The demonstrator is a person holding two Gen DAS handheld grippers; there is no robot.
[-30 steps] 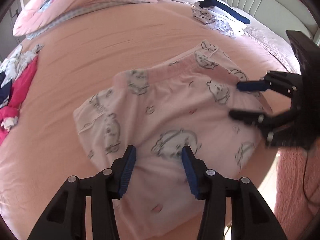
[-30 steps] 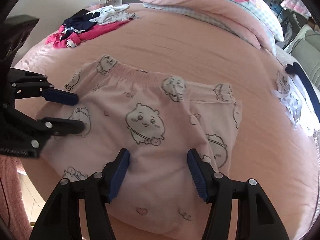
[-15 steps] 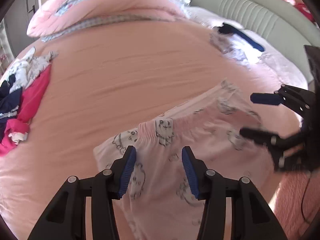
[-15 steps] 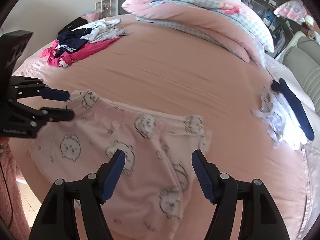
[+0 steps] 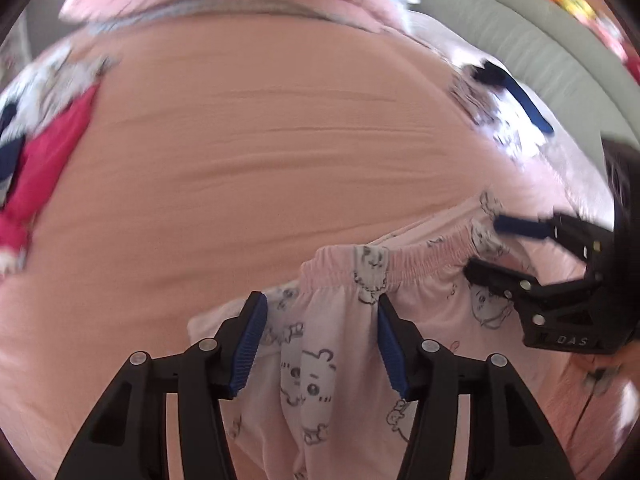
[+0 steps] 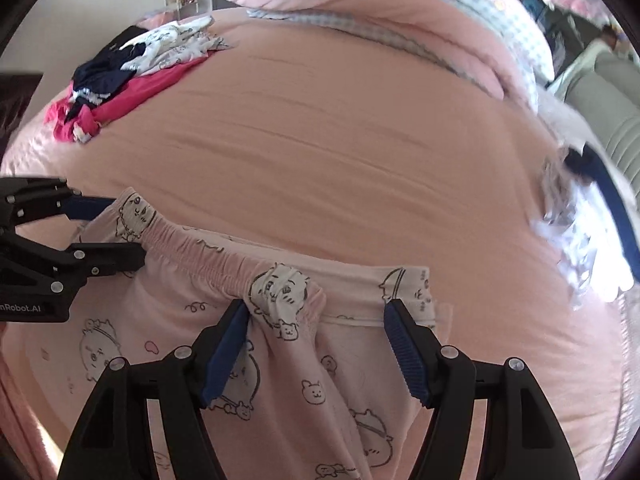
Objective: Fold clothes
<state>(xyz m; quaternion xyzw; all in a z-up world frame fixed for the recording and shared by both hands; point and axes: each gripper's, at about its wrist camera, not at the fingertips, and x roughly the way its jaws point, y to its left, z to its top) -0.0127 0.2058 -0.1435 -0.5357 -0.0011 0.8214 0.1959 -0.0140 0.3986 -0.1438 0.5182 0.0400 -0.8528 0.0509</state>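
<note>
While both grippers hang over the near edge of the bed (image 6: 320,168), the pink cartoon-print pants (image 6: 168,320) lie flat below them, waistband (image 6: 192,248) on the far side. Left gripper (image 5: 318,312): jaws opening, cloth between them but not pinched. Right gripper (image 6: 316,320): jaws wide, straddling a bunched bit of waistband, nothing gripped. This looks like thin, light, floppy knit that will sag and slide on the sheet; I'd pinch the thicker elastic waistband at its corners. Farther off, a pile of clothes (image 6: 120,76) at ten o'clock, a rolled duvet (image 6: 400,12) at twelve.
</note>
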